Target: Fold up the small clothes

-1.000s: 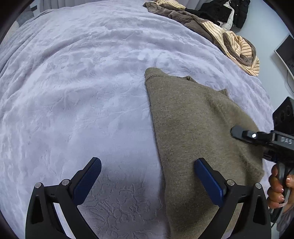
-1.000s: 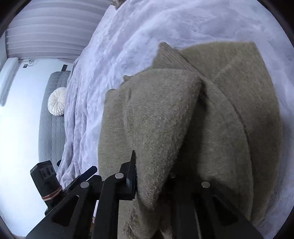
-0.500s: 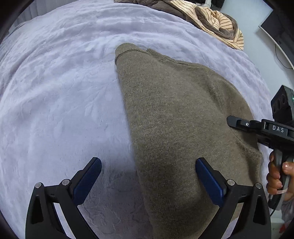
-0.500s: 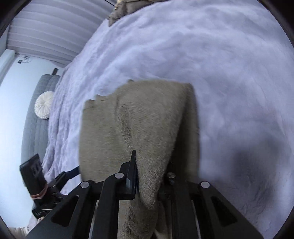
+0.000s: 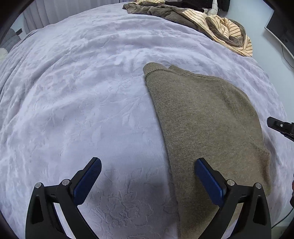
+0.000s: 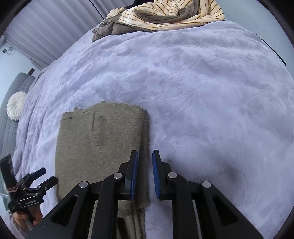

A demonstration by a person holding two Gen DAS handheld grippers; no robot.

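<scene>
An olive-brown knitted sweater (image 5: 202, 119) lies folded lengthwise and flat on the lavender bedspread (image 5: 73, 92). My left gripper (image 5: 148, 160) is open wide, its right finger over the sweater's near left edge and its left finger over bare bedspread. In the right wrist view the sweater (image 6: 99, 137) lies at lower left. My right gripper (image 6: 145, 152) hovers above the sweater's right edge; its jaws are opening with a narrow gap and nothing between them. One finger of the right gripper (image 5: 279, 126) shows at the right edge of the left wrist view.
A pile of striped cream and brown clothes (image 5: 220, 27) lies at the far side of the bed (image 6: 165, 14). A grey sofa with a round white cushion (image 6: 15, 108) stands beyond the bed's left side. A dark screen (image 5: 281, 27) is at far right.
The right gripper let go of the sweater fold it was pinching and lifted away; the fold now lies flat. The left gripper shifted slightly, staying open.
</scene>
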